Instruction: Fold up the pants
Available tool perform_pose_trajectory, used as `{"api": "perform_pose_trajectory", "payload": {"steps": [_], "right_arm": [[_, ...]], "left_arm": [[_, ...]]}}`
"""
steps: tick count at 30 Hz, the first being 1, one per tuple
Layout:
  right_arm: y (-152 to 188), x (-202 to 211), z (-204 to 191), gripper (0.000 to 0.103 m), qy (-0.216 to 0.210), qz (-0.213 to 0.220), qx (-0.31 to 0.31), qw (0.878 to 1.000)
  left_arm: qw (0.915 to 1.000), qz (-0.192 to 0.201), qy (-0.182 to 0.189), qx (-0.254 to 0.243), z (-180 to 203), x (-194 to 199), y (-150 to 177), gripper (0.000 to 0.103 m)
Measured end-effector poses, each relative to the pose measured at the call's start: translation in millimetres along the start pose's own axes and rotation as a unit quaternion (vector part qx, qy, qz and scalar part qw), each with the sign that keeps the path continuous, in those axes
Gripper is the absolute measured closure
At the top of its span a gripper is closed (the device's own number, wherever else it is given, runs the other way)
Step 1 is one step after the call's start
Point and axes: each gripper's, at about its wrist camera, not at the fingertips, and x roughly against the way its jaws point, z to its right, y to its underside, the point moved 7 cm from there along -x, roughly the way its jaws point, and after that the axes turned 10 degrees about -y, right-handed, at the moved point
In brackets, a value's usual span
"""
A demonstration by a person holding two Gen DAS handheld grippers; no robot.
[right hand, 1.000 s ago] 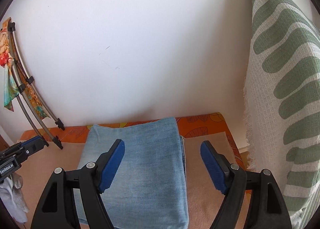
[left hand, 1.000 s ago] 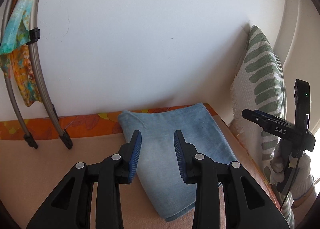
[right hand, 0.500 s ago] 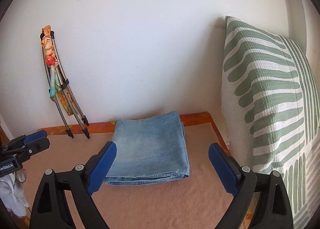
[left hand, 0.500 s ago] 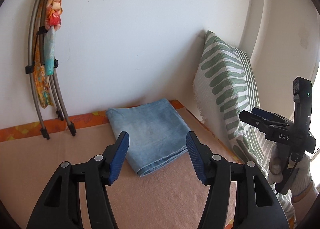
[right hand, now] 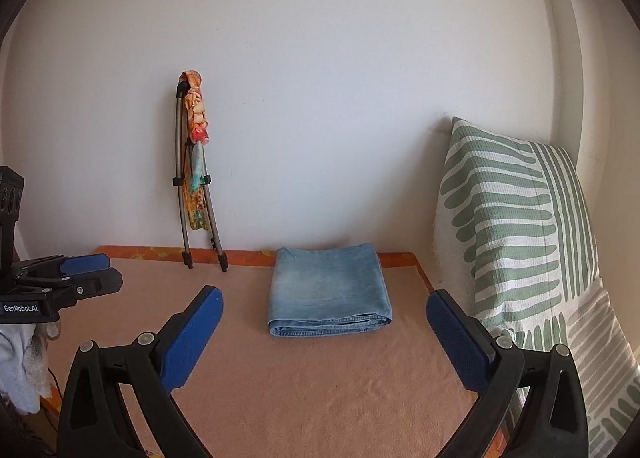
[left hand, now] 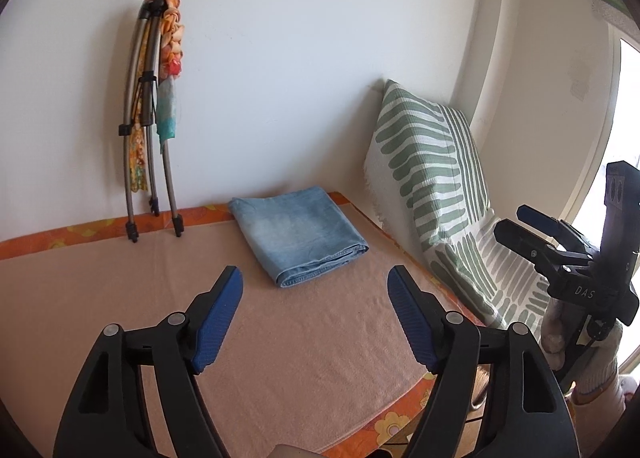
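The light blue denim pants point(left hand: 298, 236) lie folded into a neat rectangle on the peach cloth surface point(left hand: 280, 338), near the back wall; they also show in the right wrist view point(right hand: 328, 290). My left gripper point(left hand: 315, 290) is open and empty, well in front of the pants. My right gripper point(right hand: 322, 306) is open and empty, also pulled back from them. The right gripper shows at the right edge of the left wrist view point(left hand: 536, 234), and the left gripper at the left edge of the right wrist view point(right hand: 80, 274).
A green-and-white patterned pillow point(right hand: 516, 234) leans against the right wall. A folded metal frame with colourful cloth point(right hand: 194, 174) leans on the back wall to the left of the pants. The surface has an orange floral border point(left hand: 80, 230).
Both grippers have drawn back and away from the folded pants, and the left jaws have opened wider. The pants have stayed in place.
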Motion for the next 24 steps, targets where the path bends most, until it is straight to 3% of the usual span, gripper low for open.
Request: {"api": "perform_pose_trajectory", "payload": {"steps": [7, 12, 24], "right_arm": [[23.1, 20.6, -33.3, 0.000, -0.016, 0.008, -0.015, 1.000], [50.6, 24.4, -52.4, 0.000, -0.002, 0.009, -0.015, 1.000], [110.3, -16.8, -72.0, 0.000, 0.000, -0.026, -0.019, 0.999]], "left_arm": [[0.9997, -0.006, -0.023, -0.008, -12.0, 30.0, 40.2, 0.025], [0.9986, -0.007, -0.052, -0.008, -24.1, 37.6, 64.2, 0.025], [0.9969, -0.031, -0.072, 0.001, -43.4, 13.6, 113.4, 0.025]]}}
